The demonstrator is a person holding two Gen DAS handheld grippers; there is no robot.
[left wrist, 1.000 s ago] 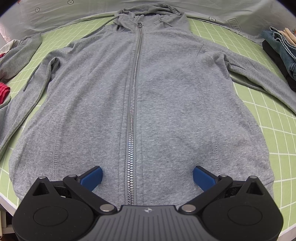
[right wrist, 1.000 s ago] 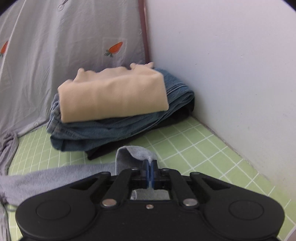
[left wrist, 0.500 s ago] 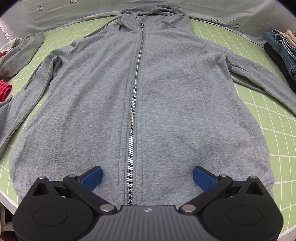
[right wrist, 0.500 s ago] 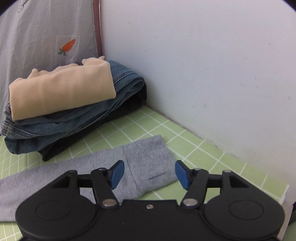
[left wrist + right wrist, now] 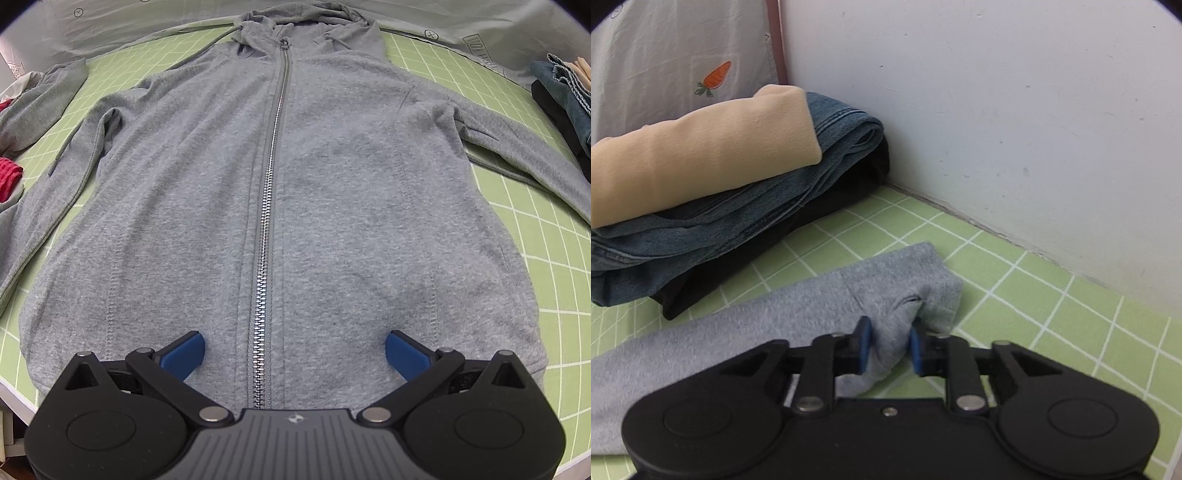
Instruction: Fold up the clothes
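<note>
Now the grey zip hoodie lies flat on the tabletop; the left claw gapes released above its hem, while the right claw pinches the sleeve cuff near the tabletop's right edge.

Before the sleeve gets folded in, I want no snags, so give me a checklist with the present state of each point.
1. Right claw has the sleeve cuff: ok, fabric bunched between the pads.
2. Grip takes the whole cuff: not ok, part of it bulges out past the right pad.
3. Left claw free: ok, open over the hem, holding nothing.
4. Hoodie flat: ok, zipper closed and straight.
5. Folded pile clear of the sleeve: ok, a strip of mat shows between them.
6. Other sleeve laid out: cannot tell, its end runs out of view.
</note>
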